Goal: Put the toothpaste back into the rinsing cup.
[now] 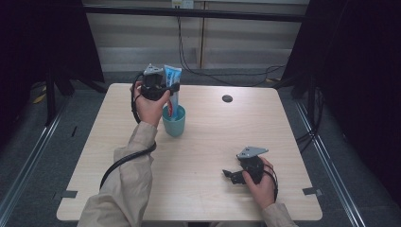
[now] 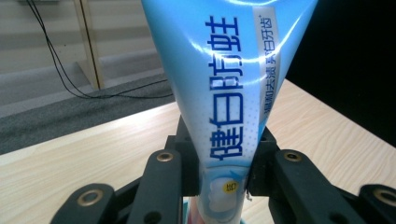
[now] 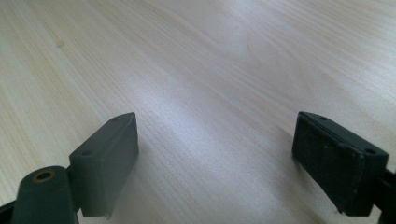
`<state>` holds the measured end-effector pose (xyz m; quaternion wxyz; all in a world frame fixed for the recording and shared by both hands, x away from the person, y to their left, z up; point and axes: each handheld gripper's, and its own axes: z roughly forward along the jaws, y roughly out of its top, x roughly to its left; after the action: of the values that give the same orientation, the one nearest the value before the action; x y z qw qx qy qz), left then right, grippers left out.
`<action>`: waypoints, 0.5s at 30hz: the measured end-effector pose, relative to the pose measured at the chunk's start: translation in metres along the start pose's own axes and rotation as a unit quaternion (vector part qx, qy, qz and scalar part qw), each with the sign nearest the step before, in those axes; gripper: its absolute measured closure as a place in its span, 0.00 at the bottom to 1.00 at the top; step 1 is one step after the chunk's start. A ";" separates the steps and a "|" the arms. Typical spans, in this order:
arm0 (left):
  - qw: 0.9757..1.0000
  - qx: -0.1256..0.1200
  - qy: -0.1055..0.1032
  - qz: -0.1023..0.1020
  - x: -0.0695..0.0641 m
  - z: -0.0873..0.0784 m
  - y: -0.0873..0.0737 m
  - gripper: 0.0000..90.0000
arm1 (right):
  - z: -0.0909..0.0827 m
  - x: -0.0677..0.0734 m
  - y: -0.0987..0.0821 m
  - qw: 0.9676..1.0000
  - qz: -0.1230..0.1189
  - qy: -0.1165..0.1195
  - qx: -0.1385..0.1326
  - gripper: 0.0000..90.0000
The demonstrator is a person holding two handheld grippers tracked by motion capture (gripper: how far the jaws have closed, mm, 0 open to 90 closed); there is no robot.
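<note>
Left gripper, at far-left of the pale wood worktop, had its fingers clenched on a blue toothpaste tube; tube stood upright w/ its lower end inside a teal cup; right gripper lay low near the front-right edge, fingers spread wide, nothing btwn them.
</note>
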<state>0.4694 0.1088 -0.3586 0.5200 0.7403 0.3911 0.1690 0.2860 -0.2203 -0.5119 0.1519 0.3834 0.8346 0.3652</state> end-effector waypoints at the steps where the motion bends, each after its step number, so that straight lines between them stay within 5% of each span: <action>1: 1.000 0.004 0.004 0.002 0.001 0.002 -0.004 0.80 | 0.000 0.000 0.000 1.000 0.000 0.000 0.000 0.16; 15: 1.000 0.014 0.011 0.003 0.001 0.013 -0.020 0.80 | 0.000 0.000 0.000 1.000 -0.005 0.002 0.000 0.16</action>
<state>0.4706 0.1040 -0.3816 0.5049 0.7467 0.3967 0.1735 0.2857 -0.2202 -0.5119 0.1523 0.3785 0.8368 0.3651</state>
